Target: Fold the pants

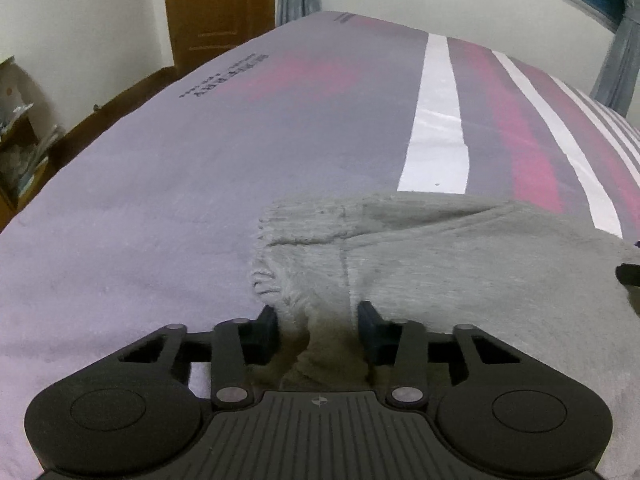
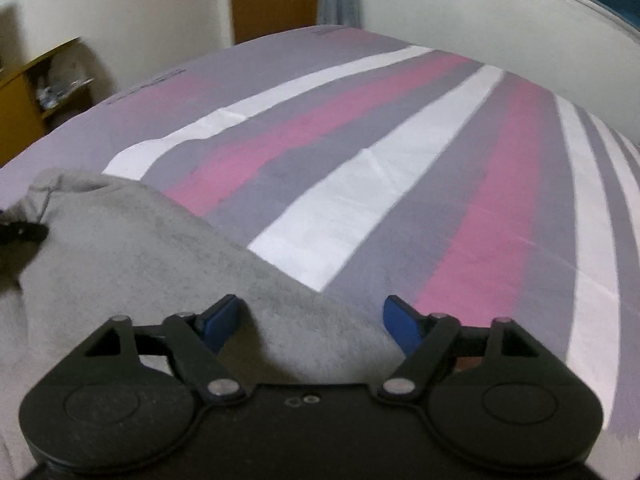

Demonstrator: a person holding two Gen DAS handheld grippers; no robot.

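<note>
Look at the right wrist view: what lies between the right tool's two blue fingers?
A sloping fold of the grey pants runs between the fingers of the right tool; the jaws stand wide apart around it, over the striped bedsheet.

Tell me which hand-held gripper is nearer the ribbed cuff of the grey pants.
Left. The left hand-held gripper has its fingers on either side of the ribbed cuff of the grey pants. The right hand-held gripper straddles plain fabric farther along the pants, away from that cuff.
</note>
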